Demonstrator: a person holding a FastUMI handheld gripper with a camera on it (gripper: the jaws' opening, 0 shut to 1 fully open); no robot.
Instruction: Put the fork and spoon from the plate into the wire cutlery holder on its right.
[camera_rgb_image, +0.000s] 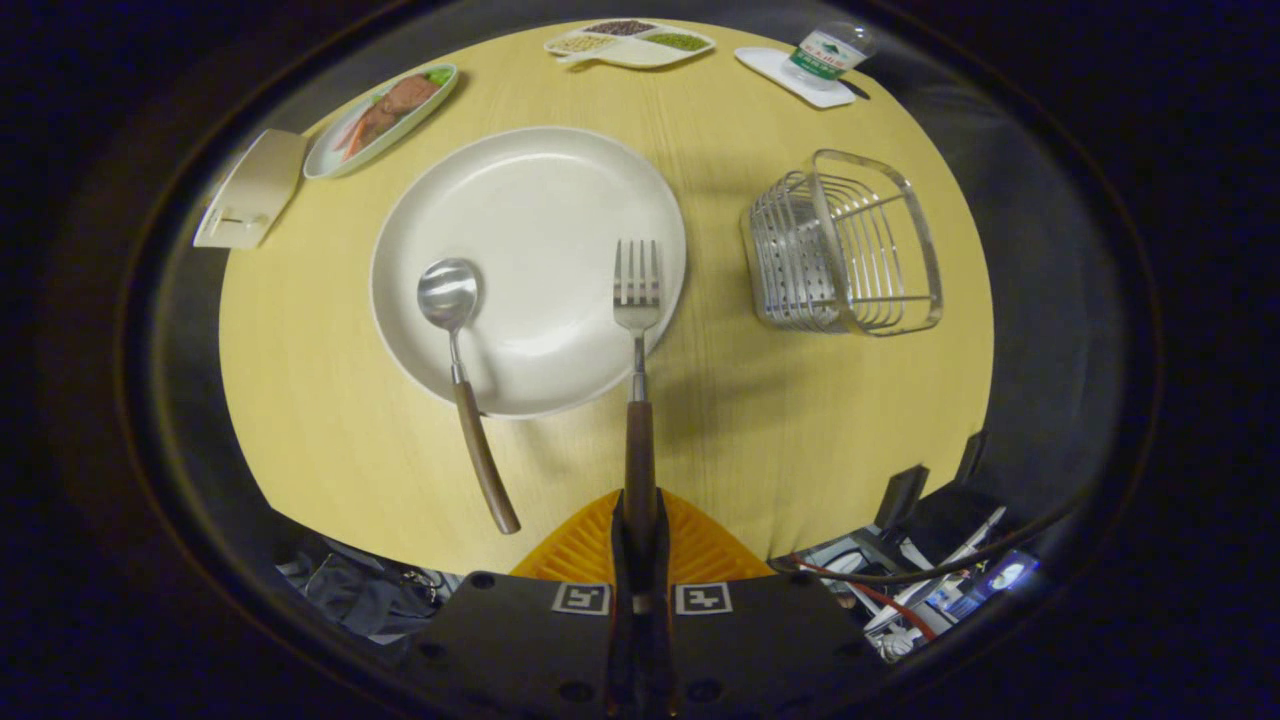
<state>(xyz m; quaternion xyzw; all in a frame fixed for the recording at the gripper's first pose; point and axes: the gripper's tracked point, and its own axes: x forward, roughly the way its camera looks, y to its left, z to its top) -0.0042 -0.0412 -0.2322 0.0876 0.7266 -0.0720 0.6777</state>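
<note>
A white round plate (530, 215) lies on the yellow round table (800, 430). A spoon (460, 350) with a wooden handle rests with its bowl in the plate's left part and its handle over the near rim. A fork (637, 300) with a wooden handle points straight ahead, tines above the plate's right side. My gripper (640, 520) is shut on the end of the fork's handle, which sits between both fingers. The fork looks lifted a little off the plate. The wire cutlery holder (845, 245) stands to the right of the plate and appears to hold nothing.
Beyond the plate sit an oval dish of food (385, 115), a divided tray of beans (630, 42) and a water bottle on a white coaster (825, 55). A beige stand (250, 190) sits at the table's left edge. Cables and gear (930, 580) lie below the near right edge.
</note>
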